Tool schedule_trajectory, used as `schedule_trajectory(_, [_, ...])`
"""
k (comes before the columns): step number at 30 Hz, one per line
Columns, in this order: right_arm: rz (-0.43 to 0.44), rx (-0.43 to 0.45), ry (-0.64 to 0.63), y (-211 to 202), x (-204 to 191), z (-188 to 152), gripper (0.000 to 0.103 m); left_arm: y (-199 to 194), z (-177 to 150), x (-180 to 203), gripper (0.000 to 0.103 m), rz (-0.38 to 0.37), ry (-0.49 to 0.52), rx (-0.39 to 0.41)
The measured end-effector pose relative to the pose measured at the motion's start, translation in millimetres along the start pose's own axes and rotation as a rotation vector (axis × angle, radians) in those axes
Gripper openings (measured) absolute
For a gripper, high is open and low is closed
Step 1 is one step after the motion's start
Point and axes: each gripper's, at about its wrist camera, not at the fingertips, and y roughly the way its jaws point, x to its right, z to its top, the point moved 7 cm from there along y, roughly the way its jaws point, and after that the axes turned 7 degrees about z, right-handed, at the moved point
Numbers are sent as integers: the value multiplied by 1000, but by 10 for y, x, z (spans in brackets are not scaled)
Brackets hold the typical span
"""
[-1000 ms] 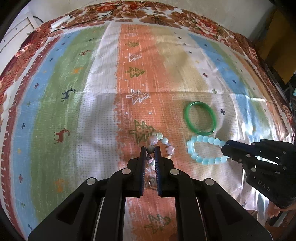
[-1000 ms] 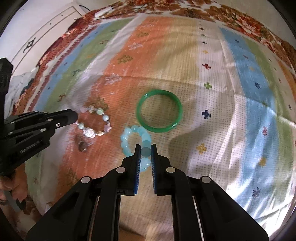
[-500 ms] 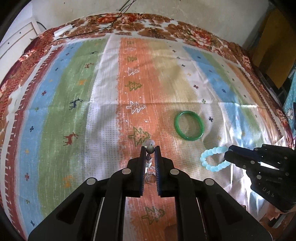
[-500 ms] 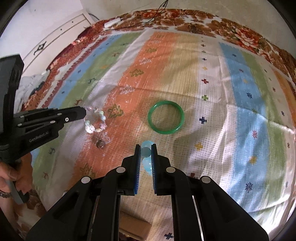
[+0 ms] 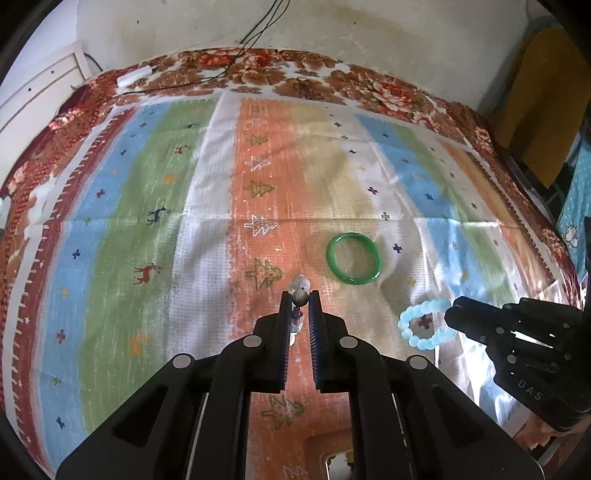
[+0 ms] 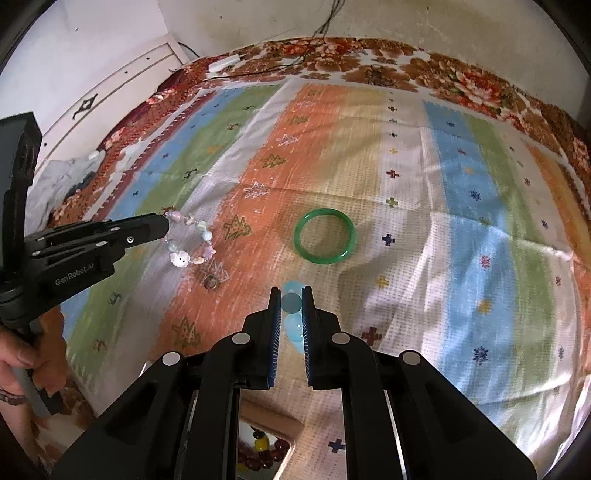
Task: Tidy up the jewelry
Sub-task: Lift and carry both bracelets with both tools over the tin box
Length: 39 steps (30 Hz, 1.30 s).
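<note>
Bracelets (image 6: 189, 240) pinched in both closed fingers (image 5: 300, 300), striped cloth (image 5: 155, 206), wall (image 5: 369, 33)

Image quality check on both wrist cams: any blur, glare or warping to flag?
Left wrist view: strong fisheye bend with dark corners; sunlit glare washes out the cloth near the blue bead bracelet; the green bangle is slightly smeared. Right wrist view: cloth pattern streaked by motion blur, bright patch at right, the pastel bead bracelet soft, the black fingers sharp.
</note>
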Motion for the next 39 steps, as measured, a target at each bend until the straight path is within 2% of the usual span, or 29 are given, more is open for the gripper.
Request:
schedule_trajectory(18, [22,89,-26,-435,-137,-86,12,-422,-164,280,9,-61,47,62])
schedule_trajectory(39, [72,146,-71,-783,-439,-330,12,-870,-437,342,9,-129,73,119])
